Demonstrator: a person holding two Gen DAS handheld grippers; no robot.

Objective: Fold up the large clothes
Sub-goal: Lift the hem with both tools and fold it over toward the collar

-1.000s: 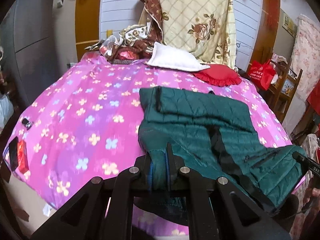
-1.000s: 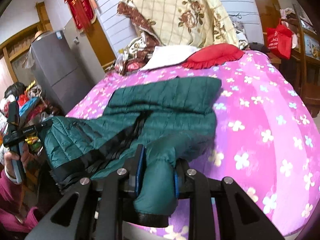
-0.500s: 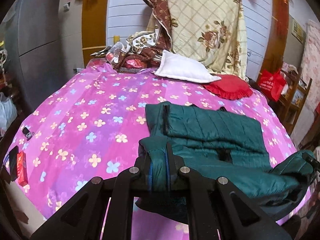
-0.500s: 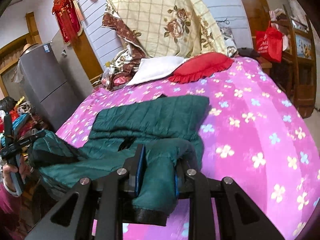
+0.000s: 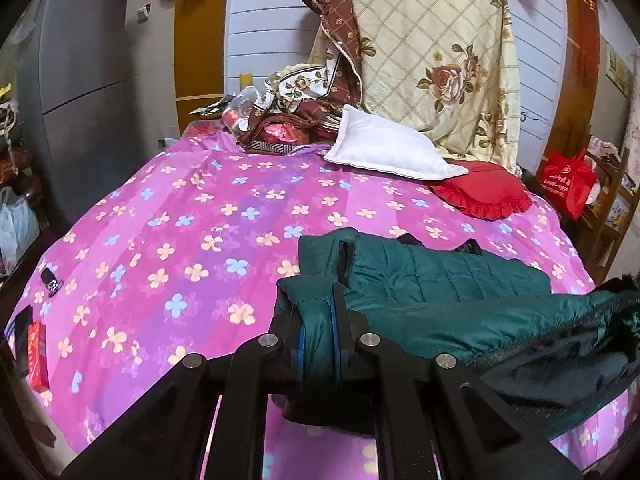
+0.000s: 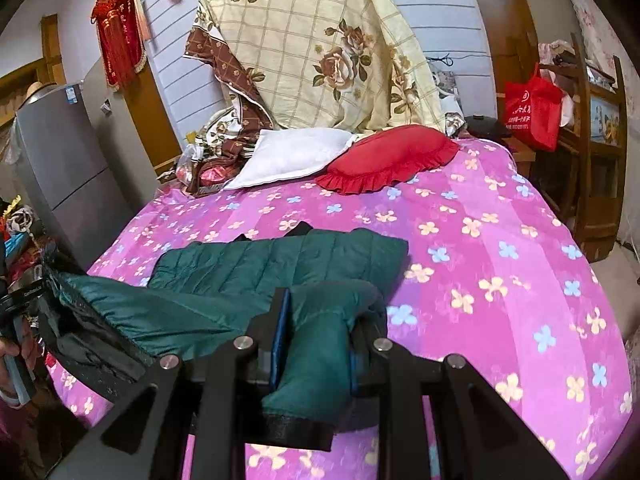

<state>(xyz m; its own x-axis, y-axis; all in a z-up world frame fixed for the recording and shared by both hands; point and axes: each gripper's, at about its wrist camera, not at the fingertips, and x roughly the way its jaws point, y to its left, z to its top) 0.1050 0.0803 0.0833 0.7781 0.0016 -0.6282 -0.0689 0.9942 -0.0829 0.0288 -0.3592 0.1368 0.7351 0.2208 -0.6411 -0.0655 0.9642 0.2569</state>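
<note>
A dark green quilted jacket (image 5: 432, 276) lies partly on the pink flowered bedspread (image 5: 180, 240); it also shows in the right wrist view (image 6: 256, 268). My left gripper (image 5: 318, 304) is shut on the jacket's near left corner. My right gripper (image 6: 316, 308) is shut on a green cuff end with a black band. Both hold the near part lifted above the bed, stretched between them, with its dark lining (image 6: 96, 344) showing. The far part lies flat on the bed.
A white pillow (image 5: 384, 148), a red frilled cushion (image 5: 480, 196) and a heaped floral quilt (image 5: 432, 52) sit at the bed's head. A grey fridge (image 5: 76, 80) stands left. A wooden rack with a red bag (image 6: 532, 112) stands right. Small items (image 5: 36, 340) lie at the bed's left edge.
Both grippers have risen and moved forward over the bed, carrying the jacket's near half up and towards its far half. Both stay shut on the fabric.
</note>
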